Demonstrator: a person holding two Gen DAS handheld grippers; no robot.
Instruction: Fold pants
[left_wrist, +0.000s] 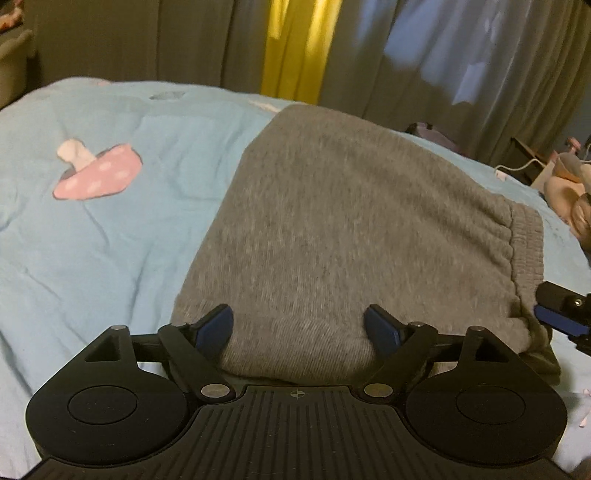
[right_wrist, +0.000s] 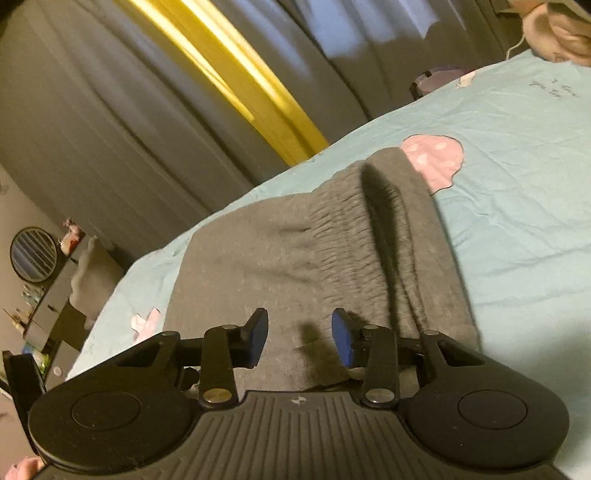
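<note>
Fingers (left_wrist: 218, 325) of the left gripper (left_wrist: 298, 326) stood wide apart over the pants' (left_wrist: 332, 221) lower-centre edge on the bed (left_wrist: 92, 240); the right gripper (right_wrist: 300, 338), part-open, held nothing, waistband (right_wrist: 354, 236) just ahead.

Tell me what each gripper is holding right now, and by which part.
Nothing is held. The left gripper stands wide open over the folded gray pants, and the right gripper is also open above them, pads clear of the cloth.
</note>
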